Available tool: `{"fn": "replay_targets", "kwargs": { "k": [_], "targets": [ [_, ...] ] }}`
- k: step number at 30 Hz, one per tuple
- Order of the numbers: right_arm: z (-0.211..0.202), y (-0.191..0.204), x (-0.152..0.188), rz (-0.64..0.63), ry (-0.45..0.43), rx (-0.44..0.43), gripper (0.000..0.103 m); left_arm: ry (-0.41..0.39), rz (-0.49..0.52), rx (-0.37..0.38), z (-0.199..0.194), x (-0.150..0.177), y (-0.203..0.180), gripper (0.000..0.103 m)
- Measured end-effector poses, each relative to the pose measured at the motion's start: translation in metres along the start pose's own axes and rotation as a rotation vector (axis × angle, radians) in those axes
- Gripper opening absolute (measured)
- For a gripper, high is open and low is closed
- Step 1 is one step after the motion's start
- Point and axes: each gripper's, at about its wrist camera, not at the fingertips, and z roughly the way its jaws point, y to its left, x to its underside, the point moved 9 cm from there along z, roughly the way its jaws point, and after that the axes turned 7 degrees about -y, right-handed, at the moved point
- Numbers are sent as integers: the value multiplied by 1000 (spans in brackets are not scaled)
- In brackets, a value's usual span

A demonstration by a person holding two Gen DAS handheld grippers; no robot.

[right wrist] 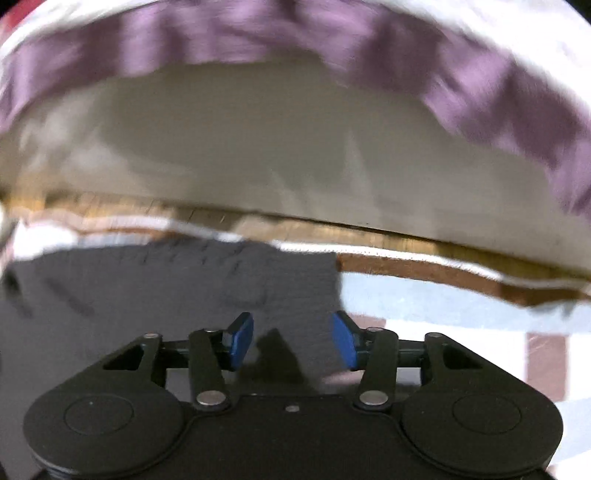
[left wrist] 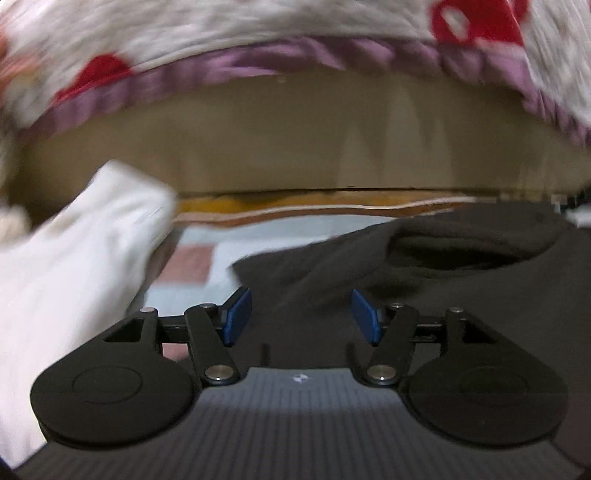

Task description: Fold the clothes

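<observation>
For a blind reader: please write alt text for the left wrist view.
The open left gripper hovers over a dark garment on a checked sheet. A white cloth lies left.

Both pictures are dim and yellowish. The blanket [left wrist: 258, 33] along the top of each frame is smeared with blur. The dark garment [left wrist: 443, 266] is soft too. Edges bend round. Only each hand-held gripper [left wrist: 301, 317] looks sharp.

No readable text, labels, numbers or signs in either view
</observation>
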Motion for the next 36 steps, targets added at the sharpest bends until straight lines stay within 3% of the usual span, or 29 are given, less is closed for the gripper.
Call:
{"fn": "replay_targets", "kwargs": {
  "k": [4,8,10,11,12,13,14,17,19,21,23,25,26,28,31,33,36],
  "targets": [
    [20,-5,11,120,-16,24,62,39,-15,72,49,-4,-17,60],
    [35,11,16,-13,-63,65,73,54,16,90,77,1,-34,69],
    [28,25,8,-103,-111,65,44,70,39,89,89,4,-39,70],
    [20,31,2,-138,-146,59,14,78,44,88,95,5,-40,70],
    [13,38,-5,-173,-181,53,14,81,52,93,99,6,-41,64],
    [6,45,-12,-208,-217,48,14,77,63,104,101,5,-43,45],
    [-2,52,-19,-243,-252,42,14,63,78,97,101,2,-44,16],
    [-25,74,-40,-348,-357,24,14,-14,140,-3,93,-15,-44,14],
    [-39,84,-52,-380,-416,7,14,-64,121,-83,88,-25,-37,13],
    [-50,91,-63,-384,-461,-12,14,-114,78,-169,82,-36,-27,14],
    [-44,91,-64,-372,-456,-24,16,-95,22,-203,88,-33,-21,19],
    [-38,90,-64,-359,-444,-31,33,-19,-6,-201,104,-18,-20,33],
    [-31,83,-59,-348,-408,-11,51,10,-6,-202,109,-10,-21,42],
    [-21,67,-48,-323,-340,28,55,12,-1,-200,105,-2,-21,48],
    [-30,23,-28,-222,-308,71,55,4,-11,-189,87,2,-18,59],
    [-40,-14,-15,-104,-291,86,55,8,-27,-175,78,4,-17,60],
    [-59,-80,9,227,-252,40,56,13,-65,-167,68,4,-17,60]
  ]
}}
